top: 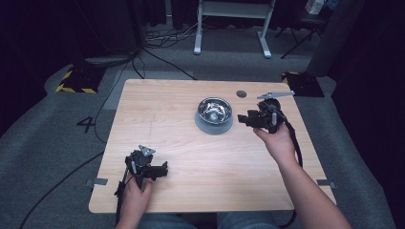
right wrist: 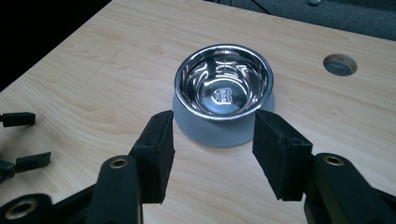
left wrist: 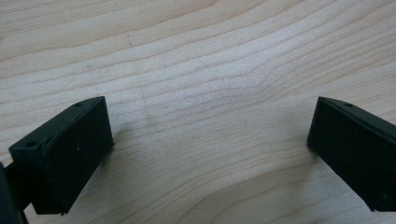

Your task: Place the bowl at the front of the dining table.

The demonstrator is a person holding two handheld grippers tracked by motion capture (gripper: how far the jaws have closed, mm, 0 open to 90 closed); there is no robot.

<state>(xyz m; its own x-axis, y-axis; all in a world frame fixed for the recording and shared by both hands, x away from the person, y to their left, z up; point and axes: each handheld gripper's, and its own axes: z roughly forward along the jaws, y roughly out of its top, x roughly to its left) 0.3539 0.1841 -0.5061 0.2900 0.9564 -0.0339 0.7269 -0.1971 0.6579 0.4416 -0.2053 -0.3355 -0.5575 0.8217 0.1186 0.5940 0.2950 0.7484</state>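
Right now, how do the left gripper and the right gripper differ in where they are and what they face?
The left gripper sits low at the table's near left corner, while the right gripper is held up beside the steel bowl. The left gripper's jaws frame bare wood, while the right gripper's jaws point at the bowl without touching it. The left gripper's jaws stand wider apart than the right's. Both are open, empty, and hand-held.
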